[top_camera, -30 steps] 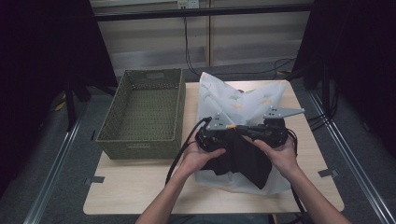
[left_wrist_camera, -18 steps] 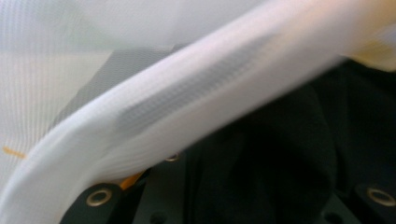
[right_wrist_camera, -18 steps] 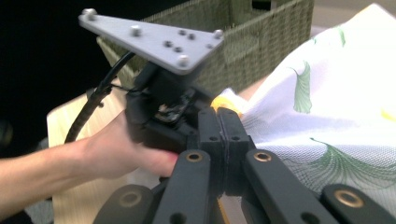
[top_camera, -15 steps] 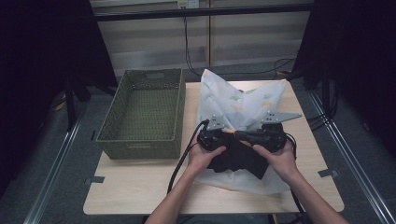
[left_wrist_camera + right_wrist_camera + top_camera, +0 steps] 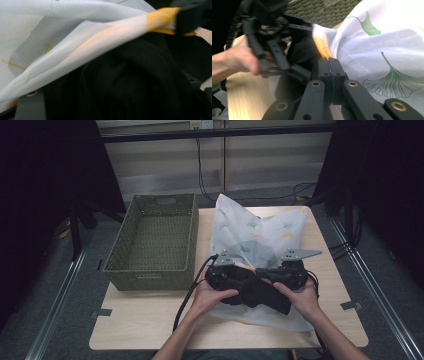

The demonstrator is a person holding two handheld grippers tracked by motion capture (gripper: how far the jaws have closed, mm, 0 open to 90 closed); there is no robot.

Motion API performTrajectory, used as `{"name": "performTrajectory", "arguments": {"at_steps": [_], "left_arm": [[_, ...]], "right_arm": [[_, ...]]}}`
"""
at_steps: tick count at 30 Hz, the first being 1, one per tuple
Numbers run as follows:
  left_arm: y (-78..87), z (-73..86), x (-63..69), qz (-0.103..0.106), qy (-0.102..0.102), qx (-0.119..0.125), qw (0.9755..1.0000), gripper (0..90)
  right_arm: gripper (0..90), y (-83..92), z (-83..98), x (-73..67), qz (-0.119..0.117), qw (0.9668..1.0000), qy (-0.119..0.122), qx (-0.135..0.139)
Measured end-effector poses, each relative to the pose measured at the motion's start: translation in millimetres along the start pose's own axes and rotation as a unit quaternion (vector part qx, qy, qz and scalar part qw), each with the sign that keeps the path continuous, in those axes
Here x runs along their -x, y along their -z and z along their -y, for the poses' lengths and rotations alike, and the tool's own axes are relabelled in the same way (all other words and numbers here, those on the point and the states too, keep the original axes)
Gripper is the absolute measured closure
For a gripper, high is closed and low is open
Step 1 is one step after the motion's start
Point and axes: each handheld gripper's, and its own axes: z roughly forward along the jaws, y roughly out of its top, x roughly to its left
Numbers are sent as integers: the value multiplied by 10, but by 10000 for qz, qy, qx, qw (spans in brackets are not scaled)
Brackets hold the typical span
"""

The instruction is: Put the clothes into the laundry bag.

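Note:
A white mesh bag (image 5: 250,230) printed with leaves lies on the table, and a black garment (image 5: 265,295) sticks out of its near end. My right gripper (image 5: 329,60) is shut on the bag's yellow-trimmed edge (image 5: 322,47), low over the garment (image 5: 125,82). My left gripper (image 5: 247,277) faces it from the left. Its jaws have just been opening and stand apart in the right gripper view (image 5: 308,50), with black cloth between them but not pinched. In the left gripper view the mesh (image 5: 75,37) drapes over the garment.
A green woven basket (image 5: 150,281) stands on the table's left half, close beside the bag. Bare wooden tabletop (image 5: 150,320) runs along the near edge. Black cables trail from both grippers toward the person.
Both hands have sunk toward the table with the bag's mouth, and the lifted mesh edge now sits lower over the black garment.

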Motion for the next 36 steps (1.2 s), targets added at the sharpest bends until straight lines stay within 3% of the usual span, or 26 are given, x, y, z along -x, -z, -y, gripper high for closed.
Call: {"name": "performTrajectory", "arguments": {"at_steps": [5, 8, 13, 17, 20, 24, 27, 28, 29, 30, 34, 36], "left_arm": [[180, 73, 33, 35, -74, 23, 10000, 159], [231, 128, 64, 272, -158, -36, 9995, 201], [106, 207, 81, 361, -313, -585, 9971, 108], [-13, 267, 98, 222, -533, -762, 9954, 86], [-52, 300, 81, 296, -539, -767, 9952, 66], [-116, 350, 103, 297, -776, -993, 9916, 28], [-161, 364, 125, 385, -812, -986, 9911, 16], [-166, 364, 135, 307, -905, -1067, 9897, 13], [-175, 369, 145, 219, -1007, -1038, 9892, 29], [-160, 367, 145, 102, -1151, -1109, 9871, 68], [-120, 368, 115, 40, -1091, -982, 9892, 232], [-102, 374, 93, -25, -914, -859, 9921, 373]], "right_arm": [[900, -17, 31, 22, 22, 10000, -7, -69], [900, -31, 37, 32, 18, 9999, -15, -102], [900, -48, 40, 30, 16, 9999, -18, -124], [900, -50, 44, 28, 26, 9999, 17, -141], [900, -61, 49, 27, 15, 9999, 18, -162], [900, -69, 51, 21, -1, 9998, 28, -187], [900, -74, 51, 19, 1, 9998, 24, -189], [900, -78, 52, 21, -2, 9998, 24, -191], [900, -83, 53, 27, -27, 9998, 17, -195], [900, -86, 52, 27, -36, 9998, -15, -196], [900, -82, 41, 14, -29, 9998, 11, -187], [900, -76, 33, 9, -32, 9999, 5, -169]]}}
